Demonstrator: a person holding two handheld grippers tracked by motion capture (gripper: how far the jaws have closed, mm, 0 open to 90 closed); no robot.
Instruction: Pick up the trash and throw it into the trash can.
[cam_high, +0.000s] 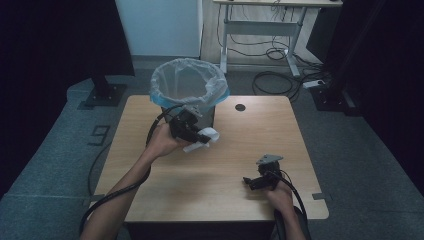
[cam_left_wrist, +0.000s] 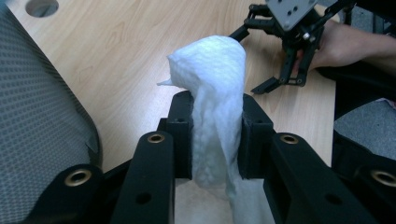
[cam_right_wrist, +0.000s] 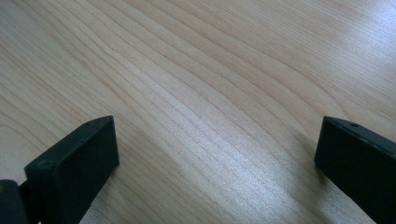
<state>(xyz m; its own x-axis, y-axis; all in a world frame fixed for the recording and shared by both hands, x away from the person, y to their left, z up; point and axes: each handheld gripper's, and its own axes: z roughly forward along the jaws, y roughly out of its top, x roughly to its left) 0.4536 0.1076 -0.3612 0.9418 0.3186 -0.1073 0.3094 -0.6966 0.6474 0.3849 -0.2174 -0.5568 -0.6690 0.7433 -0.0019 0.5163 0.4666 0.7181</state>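
A wooden desk (cam_high: 220, 170) carries a bin (cam_high: 189, 86) at its far edge, toward twelve o'clock in the high view. The bin has grey mesh walls and is lined with a thin clear bag whose bluish rim folds over the top; what lies inside cannot be made out from the high view.

The left gripper (cam_high: 204, 136) is held above the desk just in front of the bin, at about six o'clock from it, and its jaws are clamped on a crumpled white tissue (cam_high: 202, 140). In the left gripper view the tissue (cam_left_wrist: 215, 102) stands up between the two black jaws, pinched at its middle, with a rounded wad rising above them and a loose tail hanging below. The mesh wall of the bin (cam_left_wrist: 42, 121) fills the nine o'clock side of that view, close beside the left gripper (cam_left_wrist: 215, 135).

The right gripper (cam_high: 256, 181) sits low over the desk toward five o'clock in the high view, well apart from the bin and the tissue, held by the person's right hand (cam_high: 281, 194). In the right gripper view its jaws stand wide apart with bare wood (cam_right_wrist: 196, 93) between them. It also appears at one o'clock in the left gripper view (cam_left_wrist: 275, 81), jaws spread.

A dark round hole (cam_high: 240, 107) sits in the desk just right of the bin.
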